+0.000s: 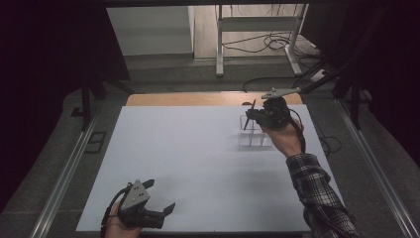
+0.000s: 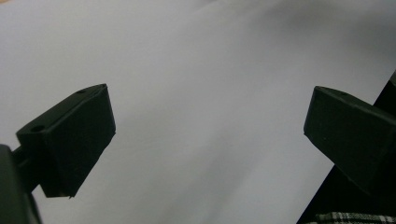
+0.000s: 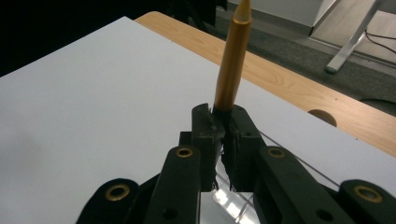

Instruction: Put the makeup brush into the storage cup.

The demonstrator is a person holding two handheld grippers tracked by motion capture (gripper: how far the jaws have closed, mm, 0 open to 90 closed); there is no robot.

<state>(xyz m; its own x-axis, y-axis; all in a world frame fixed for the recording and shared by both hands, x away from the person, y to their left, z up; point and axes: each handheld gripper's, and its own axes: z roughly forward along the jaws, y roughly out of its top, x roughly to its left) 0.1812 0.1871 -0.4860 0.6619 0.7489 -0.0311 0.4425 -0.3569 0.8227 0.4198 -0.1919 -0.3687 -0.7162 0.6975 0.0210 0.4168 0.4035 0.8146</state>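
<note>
1. The right tool (image 3: 223, 122) is clamped on a golden pen (image 3: 232, 60); its two black jaws are pressed together around the lower end of the pen.
2. In the right gripper view the pen rises straight out from between the jaw tips, nearly in line with the tool, and leans slightly to the right toward its far end.
3. In the high view the right tool (image 1: 251, 115) is at the far right part of the bench (image 1: 188, 158), with the pen (image 1: 249, 115) seen as a thin dark stick pointing up and down from the jaws; I cannot tell from that view whether its lower end touches anything.
4. Just beside and below the tool stands a clear plastic holder (image 1: 253, 135) with several compartments, resting on the white bench surface; the pen is at its far left corner, and whether it is inside a compartment I cannot tell.
5. The pen has a smooth, metallic golden-orange barrel with a paler tapered tip at the top; the end in the jaws is hidden.
6. The left tool (image 1: 161, 196) sits at the near left edge of the bench, well apart from the pen, its jaws spread wide with nothing between them; the left gripper view (image 2: 208, 135) shows bare white bench between the jaws.
</note>
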